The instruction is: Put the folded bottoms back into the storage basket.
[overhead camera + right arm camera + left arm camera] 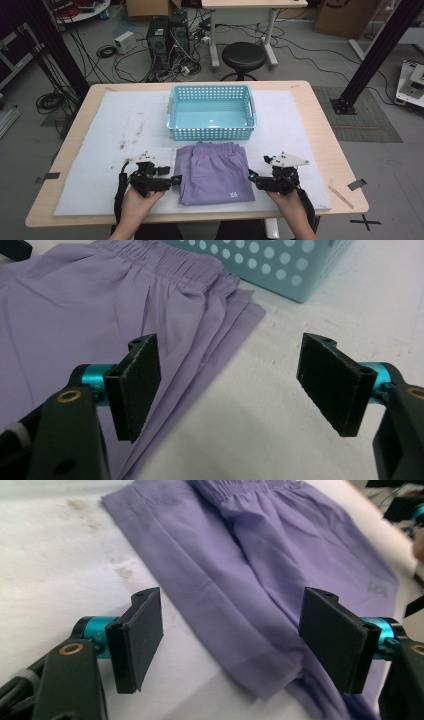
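Folded purple shorts (215,172) lie flat on the white mat in front of a light-blue perforated basket (212,131), which holds nothing. My left gripper (176,180) sits at the shorts' left edge, jaws open, and in the left gripper view the left gripper (232,640) straddles the near corner of the shorts (260,570). My right gripper (251,176) is at the shorts' right edge, open too. In the right gripper view the right gripper (230,385) hovers over the edge of the shorts (100,315), with the basket (280,265) beyond.
A white mat (110,145) covers most of the wooden table (330,150). A thin wooden stick (341,195) lies near the table's right front corner. Behind the table stand a black stool (243,57), computer towers and cables on the floor.
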Demonstrator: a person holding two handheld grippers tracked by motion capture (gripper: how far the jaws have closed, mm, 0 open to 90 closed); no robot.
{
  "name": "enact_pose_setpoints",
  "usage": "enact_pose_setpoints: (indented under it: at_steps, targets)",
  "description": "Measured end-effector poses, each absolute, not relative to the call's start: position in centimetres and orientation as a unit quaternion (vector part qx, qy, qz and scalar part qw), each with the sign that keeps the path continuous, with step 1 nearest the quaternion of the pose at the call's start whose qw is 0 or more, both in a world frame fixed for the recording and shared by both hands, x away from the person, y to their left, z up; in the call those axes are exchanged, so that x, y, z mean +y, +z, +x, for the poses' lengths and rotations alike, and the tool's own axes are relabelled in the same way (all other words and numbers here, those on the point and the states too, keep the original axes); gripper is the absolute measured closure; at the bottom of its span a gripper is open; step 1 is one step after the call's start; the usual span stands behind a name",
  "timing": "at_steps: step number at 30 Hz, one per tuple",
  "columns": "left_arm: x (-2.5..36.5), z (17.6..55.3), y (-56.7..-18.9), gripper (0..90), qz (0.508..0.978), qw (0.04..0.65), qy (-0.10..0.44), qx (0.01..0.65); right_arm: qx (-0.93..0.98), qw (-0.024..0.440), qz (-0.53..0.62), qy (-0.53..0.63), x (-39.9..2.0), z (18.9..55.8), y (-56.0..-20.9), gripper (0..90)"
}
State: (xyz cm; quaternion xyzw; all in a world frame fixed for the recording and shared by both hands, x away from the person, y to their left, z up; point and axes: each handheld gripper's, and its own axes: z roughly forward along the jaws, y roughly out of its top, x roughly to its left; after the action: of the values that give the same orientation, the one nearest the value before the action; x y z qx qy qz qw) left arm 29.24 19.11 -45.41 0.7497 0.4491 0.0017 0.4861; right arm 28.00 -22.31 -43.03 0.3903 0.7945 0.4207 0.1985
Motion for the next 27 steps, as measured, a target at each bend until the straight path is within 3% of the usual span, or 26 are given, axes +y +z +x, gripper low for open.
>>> enact_pose_setpoints:
  at_steps: [7, 15, 22, 27]
  targets:
    - [17.8, 29.6, -45.6, 24.2, 0.741, 0.496, -0.035, 0.451, 0.791, 0.167, 0.417, 0.415, -21.9, 28.2, -43.4, 26.2]
    - [15.9, 29.6, -45.5, 24.3, 0.752, 0.490, -0.025, 0.441, 0.794, 0.097, 0.453, 0.394, -20.6, 28.8, -44.6, 27.8]
    - [15.5, 29.7, -45.5, 24.7, 0.751, 0.491, -0.023, 0.441, 0.789, 0.074, 0.468, 0.391, -19.5, 29.0, -44.8, 42.6]
    - [15.4, 29.7, -45.5, 28.5, 0.752, 0.487, -0.015, 0.443, 0.792, 0.090, 0.470, 0.380, -18.8, 28.9, -44.8, 49.9]
